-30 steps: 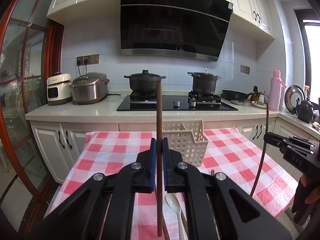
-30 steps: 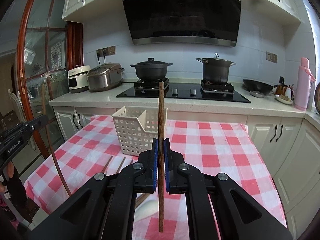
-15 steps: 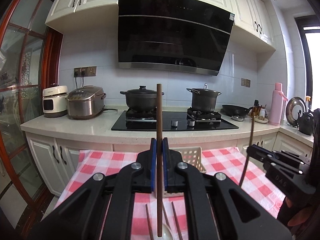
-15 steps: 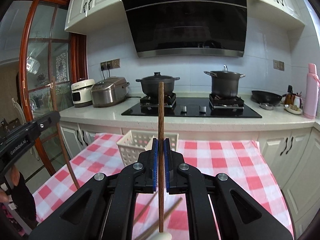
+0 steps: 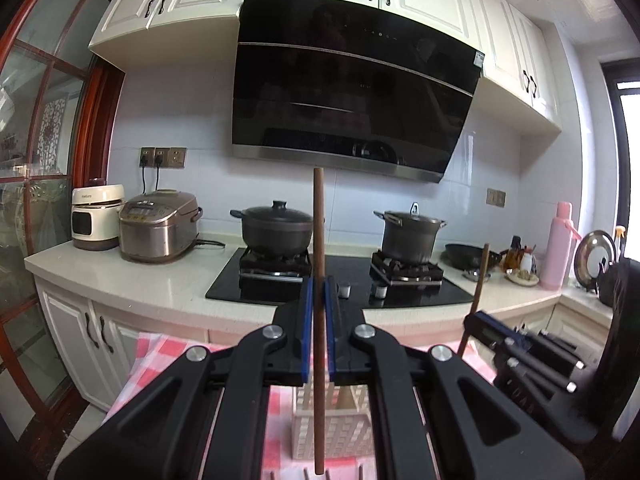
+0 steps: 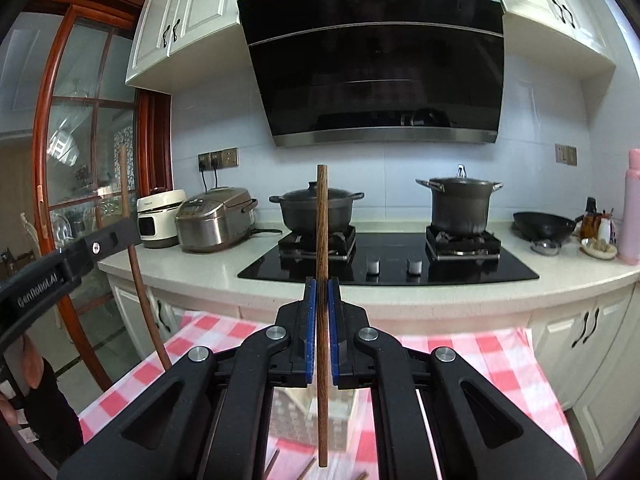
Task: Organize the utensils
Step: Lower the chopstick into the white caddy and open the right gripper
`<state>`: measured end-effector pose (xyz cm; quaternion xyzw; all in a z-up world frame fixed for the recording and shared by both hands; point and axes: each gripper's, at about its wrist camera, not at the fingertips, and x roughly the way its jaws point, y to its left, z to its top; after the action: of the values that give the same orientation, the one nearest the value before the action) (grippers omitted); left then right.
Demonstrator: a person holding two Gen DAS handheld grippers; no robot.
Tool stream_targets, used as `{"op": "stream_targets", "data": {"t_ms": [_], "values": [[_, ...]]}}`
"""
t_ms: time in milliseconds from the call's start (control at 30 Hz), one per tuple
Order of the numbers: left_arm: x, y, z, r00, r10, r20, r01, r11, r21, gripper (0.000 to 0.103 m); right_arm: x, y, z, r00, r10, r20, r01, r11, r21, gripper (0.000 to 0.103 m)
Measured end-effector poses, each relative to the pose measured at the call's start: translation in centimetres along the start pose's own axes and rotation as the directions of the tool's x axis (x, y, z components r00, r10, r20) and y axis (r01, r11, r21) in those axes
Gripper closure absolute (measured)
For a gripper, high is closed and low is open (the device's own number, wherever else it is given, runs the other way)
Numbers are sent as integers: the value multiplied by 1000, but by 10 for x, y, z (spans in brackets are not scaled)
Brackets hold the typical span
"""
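Note:
My left gripper is shut on a dark brown chopstick held upright. My right gripper is shut on a reddish brown chopstick, also upright. Both are raised above the red checked tablecloth. A white perforated basket stands on the table below and between the left gripper's arms; it also shows in the right wrist view. The right gripper shows at the right of the left wrist view, the left gripper at the left of the right wrist view. Tips of loose chopsticks lie near the basket.
Behind the table runs a counter with a black hob, two dark pots, a rice cooker and a pink flask. A range hood hangs above. A wood-framed glass door is at the left.
Both grippers have risen and tilted up with their chopsticks. The basket has dropped low in both views, and the spoon and most loose chopsticks have gone out of view.

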<state>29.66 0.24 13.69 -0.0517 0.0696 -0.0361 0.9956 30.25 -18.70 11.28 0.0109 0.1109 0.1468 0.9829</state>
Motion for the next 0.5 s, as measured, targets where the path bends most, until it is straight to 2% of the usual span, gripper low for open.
{"op": "stream_targets", "data": {"t_ms": [333, 500], "values": [[60, -1, 35, 999, 12, 37, -11, 1000, -23, 97, 46, -10, 20, 999, 11, 35, -13, 999, 35, 97], [92, 6, 24, 1000, 13, -2, -13, 999, -50, 97, 72, -12, 8, 1000, 26, 3, -27, 999, 45, 97]]}}
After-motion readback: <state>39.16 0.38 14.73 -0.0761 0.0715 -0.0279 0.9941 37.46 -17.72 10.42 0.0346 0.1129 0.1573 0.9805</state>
